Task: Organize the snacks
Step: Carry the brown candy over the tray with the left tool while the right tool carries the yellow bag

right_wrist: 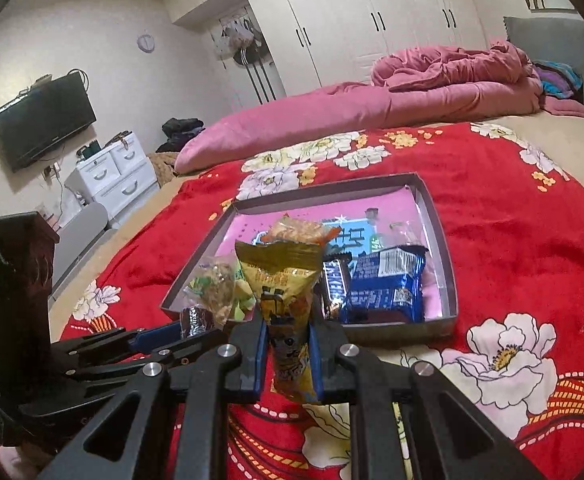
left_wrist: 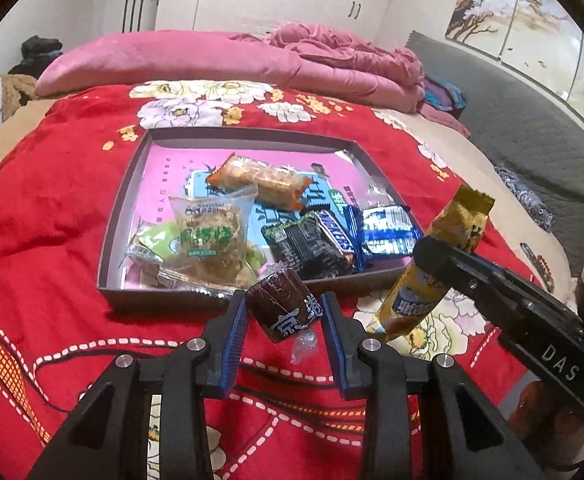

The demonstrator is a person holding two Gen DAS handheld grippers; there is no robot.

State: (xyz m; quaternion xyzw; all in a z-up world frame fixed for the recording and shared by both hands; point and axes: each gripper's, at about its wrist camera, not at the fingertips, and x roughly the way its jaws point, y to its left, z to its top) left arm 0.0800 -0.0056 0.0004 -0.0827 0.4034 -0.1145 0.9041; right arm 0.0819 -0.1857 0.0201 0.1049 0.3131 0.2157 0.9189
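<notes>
Red floral bedding covers the bed, and on it sits a shallow box holding packaged snacks, among them a blue packet and a dark Snickers bar. Just before the box's near wall, the left gripper is clamped on a brown wrapped cake, while the right gripper pinches a tall yellow snack packet upright beside it. Behind lie a pink quilt and white wardrobes.
</notes>
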